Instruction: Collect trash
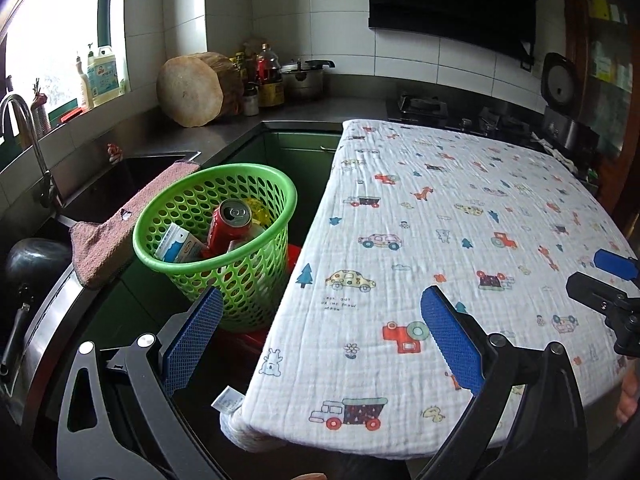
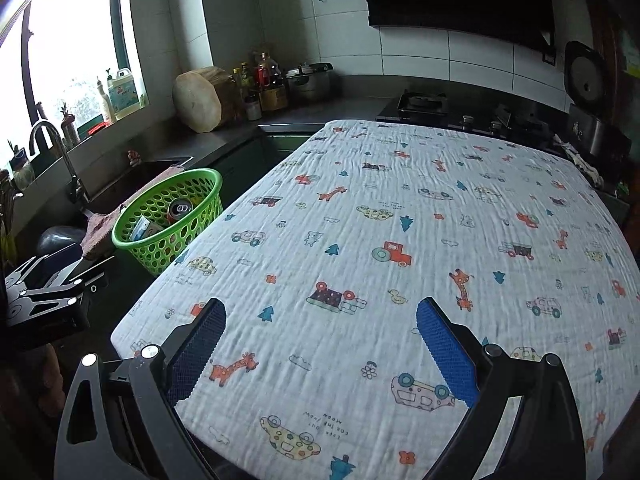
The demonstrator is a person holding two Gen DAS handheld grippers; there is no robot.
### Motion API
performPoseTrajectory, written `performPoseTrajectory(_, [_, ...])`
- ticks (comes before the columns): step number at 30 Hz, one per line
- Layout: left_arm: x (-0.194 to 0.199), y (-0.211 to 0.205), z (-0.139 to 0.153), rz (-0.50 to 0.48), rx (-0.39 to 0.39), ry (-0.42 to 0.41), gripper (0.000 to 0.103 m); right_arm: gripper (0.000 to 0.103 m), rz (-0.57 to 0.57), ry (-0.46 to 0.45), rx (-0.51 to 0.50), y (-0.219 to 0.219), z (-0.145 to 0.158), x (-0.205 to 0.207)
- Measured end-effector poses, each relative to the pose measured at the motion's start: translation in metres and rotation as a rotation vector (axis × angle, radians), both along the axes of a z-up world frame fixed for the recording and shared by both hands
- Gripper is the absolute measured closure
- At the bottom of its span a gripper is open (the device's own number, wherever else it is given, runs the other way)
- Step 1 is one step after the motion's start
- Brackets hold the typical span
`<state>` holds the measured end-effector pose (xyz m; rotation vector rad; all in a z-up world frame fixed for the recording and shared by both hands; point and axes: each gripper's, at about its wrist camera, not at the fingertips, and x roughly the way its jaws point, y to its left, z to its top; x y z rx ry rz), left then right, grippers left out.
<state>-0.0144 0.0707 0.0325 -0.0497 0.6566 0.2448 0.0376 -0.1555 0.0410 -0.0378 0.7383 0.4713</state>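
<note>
1. While a patterned cloth [image 2: 400, 240] covers the counter, a green basket [image 1: 240, 280] stands just left of it.
2. Both the left hand-held gripper [image 1: 322, 316] and right hand-held gripper [image 2: 320, 328] gape wide, holding nothing.
3. Inside the basket lie a red can [image 1: 230, 226] and a carton [image 1: 178, 246].
</note>
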Motion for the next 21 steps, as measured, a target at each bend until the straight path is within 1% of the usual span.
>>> performPoseTrajectory(21, [-0.0021, -0.0065, 0.004, 0.019, 0.058, -0.006, 0.005, 0.01, -0.001, -0.01, 0.0, -0.0004, 0.0027, -0.0014])
